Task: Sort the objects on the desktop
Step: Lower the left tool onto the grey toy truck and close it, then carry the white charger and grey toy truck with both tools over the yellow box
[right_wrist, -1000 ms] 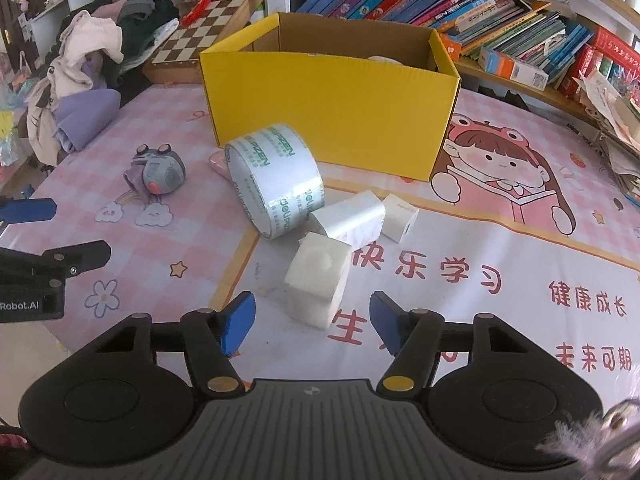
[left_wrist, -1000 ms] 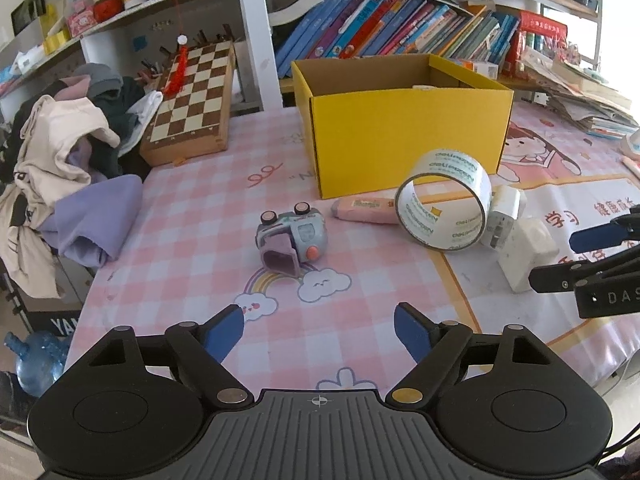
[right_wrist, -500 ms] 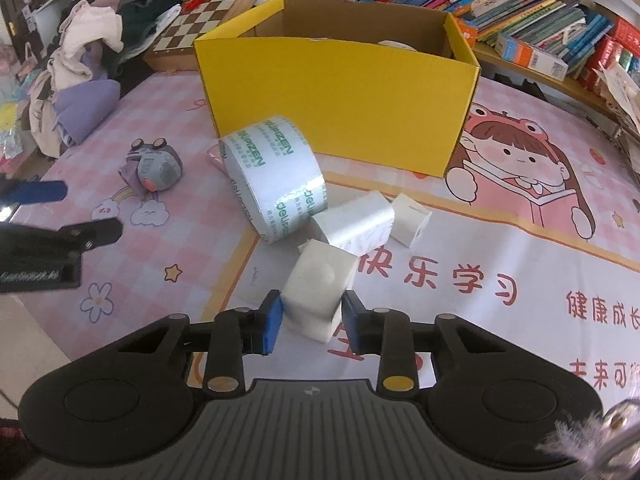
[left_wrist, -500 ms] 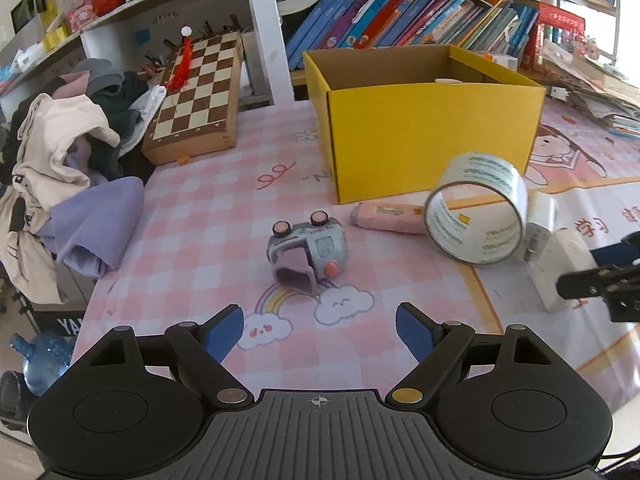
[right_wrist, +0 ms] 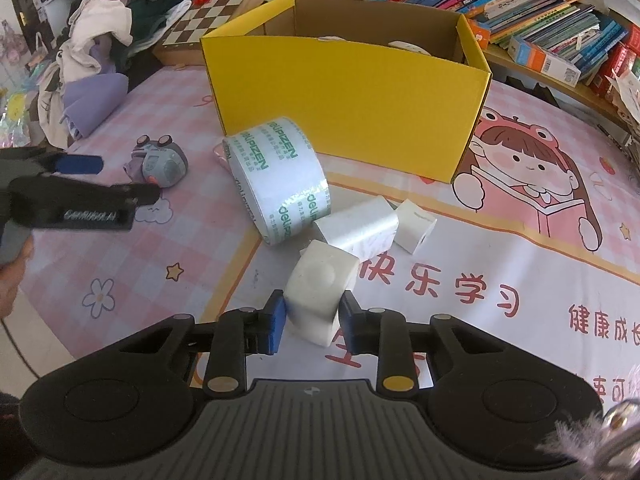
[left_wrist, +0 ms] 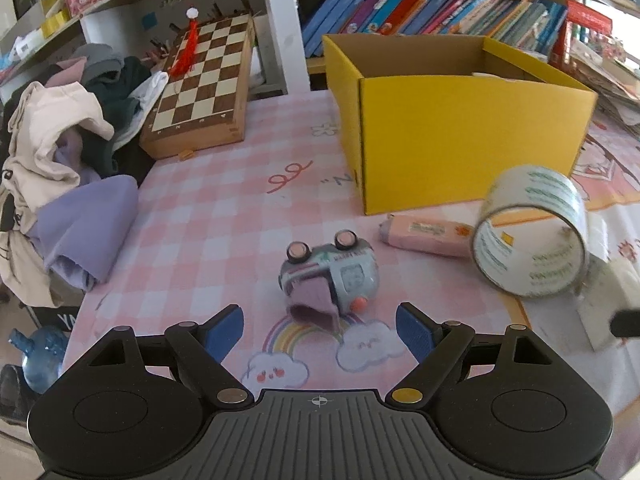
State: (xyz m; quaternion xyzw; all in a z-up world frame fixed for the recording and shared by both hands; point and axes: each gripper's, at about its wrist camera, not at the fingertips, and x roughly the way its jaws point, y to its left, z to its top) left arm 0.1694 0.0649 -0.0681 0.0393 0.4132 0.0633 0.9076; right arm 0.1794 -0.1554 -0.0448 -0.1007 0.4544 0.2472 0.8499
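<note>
The right tongs [right_wrist: 312,322] are clamped on a white plastic block [right_wrist: 320,288], blue pads pressed against its two sides low down; the block sits on the desk [right_wrist: 520,264] in front of the yellow cardboard box [right_wrist: 348,104]. Between block and box lie two white chargers: the larger [right_wrist: 358,232] touches the block's far corner, and the smaller [right_wrist: 414,226] rests against the larger one's right side. A roll of clear tape [right_wrist: 280,180] lies on its side close to the box's front wall, left of the chargers.

The left tongs [left_wrist: 320,332] are spread wide and hold nothing, hovering over a small grey toy car [left_wrist: 330,276] that lies overturned, wheels up, on the pink checked mat well out from the box's left front corner. A pink tube-shaped item [left_wrist: 424,232] lies near the foot of the box, between the car and the tape roll. Left of the box a chessboard case [left_wrist: 200,88] leans against the shelf, beside a heap of clothes [left_wrist: 68,152].
</note>
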